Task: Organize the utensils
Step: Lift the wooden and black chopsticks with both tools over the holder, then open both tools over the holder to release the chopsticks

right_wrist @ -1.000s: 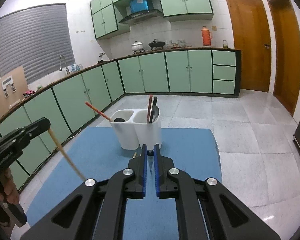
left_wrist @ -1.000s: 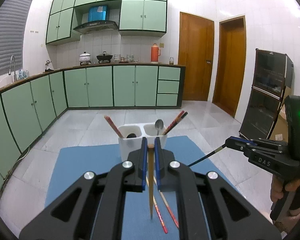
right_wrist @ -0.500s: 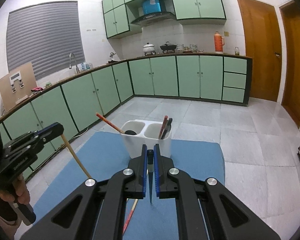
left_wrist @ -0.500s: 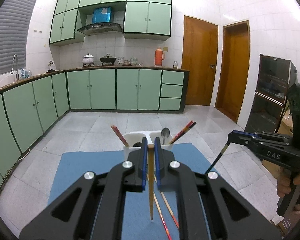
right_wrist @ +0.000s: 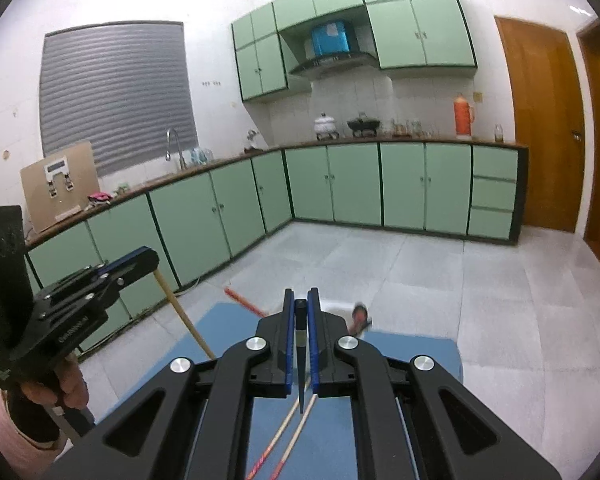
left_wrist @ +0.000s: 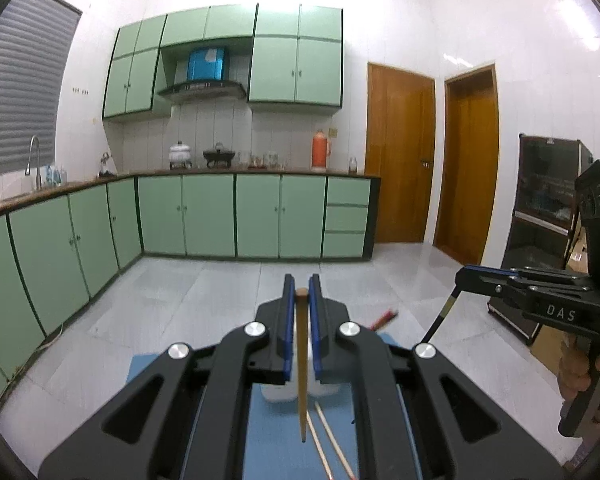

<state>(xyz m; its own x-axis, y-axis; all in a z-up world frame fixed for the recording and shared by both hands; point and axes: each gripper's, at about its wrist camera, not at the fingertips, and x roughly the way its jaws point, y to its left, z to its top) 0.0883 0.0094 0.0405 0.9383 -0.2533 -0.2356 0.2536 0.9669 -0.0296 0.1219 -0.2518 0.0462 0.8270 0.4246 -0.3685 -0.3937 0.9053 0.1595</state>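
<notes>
Both grippers have lifted: left gripper [left_wrist: 301, 300] jaws clamp a wooden chopstick [left_wrist: 302, 376], right gripper [right_wrist: 301, 304] jaws a dark chopstick [right_wrist: 301, 364], the white holder [left_wrist: 278, 394] now below them, ready for dropping in.

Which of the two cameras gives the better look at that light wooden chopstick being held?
The left wrist view: the wooden chopstick hangs head-on between the shut left gripper, visible from top to tip. The right wrist view catches the same chopstick from the side, slanting down from the left gripper, its lower end hidden behind the right gripper's body.
</notes>
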